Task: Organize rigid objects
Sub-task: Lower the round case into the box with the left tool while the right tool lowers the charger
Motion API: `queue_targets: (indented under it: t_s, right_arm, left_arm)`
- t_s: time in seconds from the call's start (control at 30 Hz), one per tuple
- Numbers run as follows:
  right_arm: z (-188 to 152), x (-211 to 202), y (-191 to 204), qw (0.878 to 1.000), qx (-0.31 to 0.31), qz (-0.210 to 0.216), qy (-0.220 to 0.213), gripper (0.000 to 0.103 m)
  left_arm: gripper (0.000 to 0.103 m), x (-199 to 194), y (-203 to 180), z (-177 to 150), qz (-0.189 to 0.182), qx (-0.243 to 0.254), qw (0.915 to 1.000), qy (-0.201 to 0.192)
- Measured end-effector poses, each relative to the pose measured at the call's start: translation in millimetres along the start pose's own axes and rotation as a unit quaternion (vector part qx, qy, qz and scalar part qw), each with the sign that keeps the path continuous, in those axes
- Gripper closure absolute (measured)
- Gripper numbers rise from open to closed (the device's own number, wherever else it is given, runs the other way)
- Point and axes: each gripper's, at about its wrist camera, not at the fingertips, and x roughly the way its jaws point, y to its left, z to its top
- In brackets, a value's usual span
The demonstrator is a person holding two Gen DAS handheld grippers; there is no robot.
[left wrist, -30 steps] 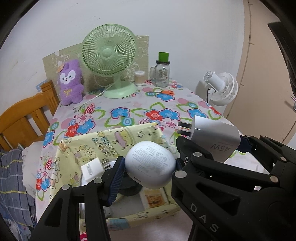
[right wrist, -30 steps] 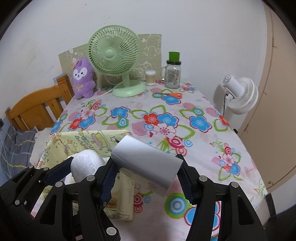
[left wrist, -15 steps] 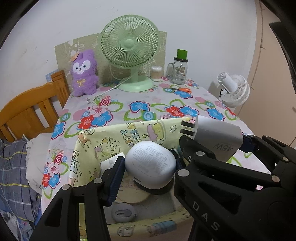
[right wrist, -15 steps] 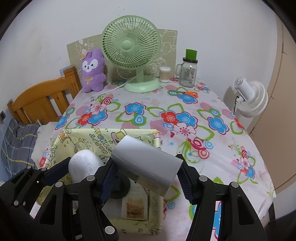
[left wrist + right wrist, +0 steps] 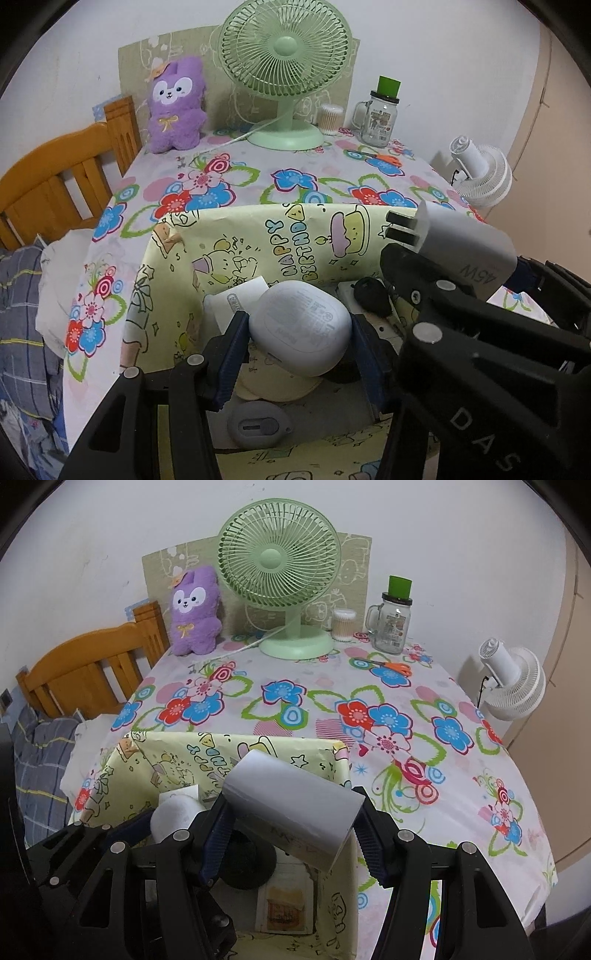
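My left gripper (image 5: 299, 332) is shut on a white rounded case (image 5: 299, 325) and holds it just above the inside of a yellow cartoon-print box (image 5: 258, 236). My right gripper (image 5: 291, 830) is shut on a white plug-in charger (image 5: 291, 812), tilted over the box's right side (image 5: 343, 753). In the left wrist view the same charger (image 5: 461, 240) shows its two prongs pointing at the far box wall. Down in the box lie a grey oval device (image 5: 258, 424), a black object (image 5: 371, 295), a white adapter (image 5: 236, 299) and a printed card (image 5: 288, 908).
The flowered tablecloth (image 5: 369, 701) carries a green fan (image 5: 279, 561), a purple plush (image 5: 195, 609), a green-lidded jar (image 5: 393, 627), a tub of cotton swabs (image 5: 343, 624) and orange scissors (image 5: 391, 666). A wooden bed frame (image 5: 92, 664) stands left, a white fan (image 5: 517, 679) right.
Both grippers have moved left and down until they hang over the box, which now fills the lower part of each view. Each keeps its grip on its item.
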Motion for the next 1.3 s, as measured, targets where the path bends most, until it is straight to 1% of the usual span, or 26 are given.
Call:
queue_targets:
  t_s: [0.13,0.23,0.33,0.4,0.5,0.53,0.57,0.6,0.63,0.73,0.83,1.07,1.2,1.27,1.3]
  right_arm:
    - [0.9,1.9,2.4,1.000,-0.004,-0.001,0.000,0.038]
    - [0.1,4.8,5.1,1.000,-0.007,0.000,0.002,0.038]
    - [0.9,6.9,5.6,1.000,-0.001,0.017,0.010,0.038]
    - [0.4,8.0,6.0,1.000,-0.001,0.021,0.011,0.038]
    - [0.0,12.4,7.2,0.999,-0.005,0.031,0.018,0.038]
    - [-0.2,14.1,7.3,0.999,-0.006,0.036,0.021,0.038]
    - [-0.7,15.9,7.2,0.999,-0.005,0.041,0.025,0.038]
    - [-0.6,18.4,8.1,0.999,-0.005,0.045,0.030,0.038]
    - [-0.5,20.5,8.5,0.998,-0.006,0.046,0.033,0.038]
    - [-1.3,25.7,11.8,0.998,-0.012,0.050,0.042,0.038]
    - [-2.6,31.6,14.1,0.997,-0.011,0.060,0.052,0.038]
    - [-1.7,34.5,16.0,0.996,-0.014,0.064,0.054,0.038]
    - [-1.4,34.8,15.8,0.997,-0.015,0.061,0.053,0.035]
    - [-1.3,33.6,15.3,0.997,-0.019,0.057,0.050,0.032]
    - [-1.5,32.4,15.0,0.997,-0.021,0.055,0.048,0.029]
  left_arm:
    - [0.045,3.8,4.0,-0.5,-0.017,-0.011,0.9997,0.013]
    - [0.036,-0.2,4.5,1.1,-0.042,-0.017,0.9989,0.013]
    - [0.032,-2.5,2.6,1.8,-0.050,-0.016,0.9985,0.014]
    - [0.029,-6.1,-0.4,1.4,-0.046,-0.009,0.9989,0.007]
    - [0.028,-11.1,-4.0,1.7,-0.015,0.005,0.9998,-0.012]
    - [0.027,-11.3,-4.0,1.9,-0.006,0.008,0.9998,-0.016]
    - [0.022,-11.8,-3.9,1.8,0.011,0.009,0.9997,-0.020]
    - [0.021,-11.0,-2.9,1.8,0.025,0.011,0.9994,-0.022]
    - [0.021,-9.8,-1.8,1.6,0.030,0.012,0.9992,-0.022]
    - [0.021,-5.3,3.3,0.4,0.032,0.007,0.9994,-0.011]
    - [0.021,-5.0,4.1,-1.3,0.047,0.015,0.9987,-0.015]
    - [0.021,-3.9,5.2,-0.5,0.051,0.014,0.9985,-0.015]
    - [0.020,-4.7,4.5,-0.2,0.047,0.014,0.9987,-0.012]
    - [0.019,-6.8,3.6,-0.6,0.043,0.012,0.9989,-0.012]
    - [0.018,-8.4,3.2,-1.2,0.041,0.011,0.9990,-0.012]
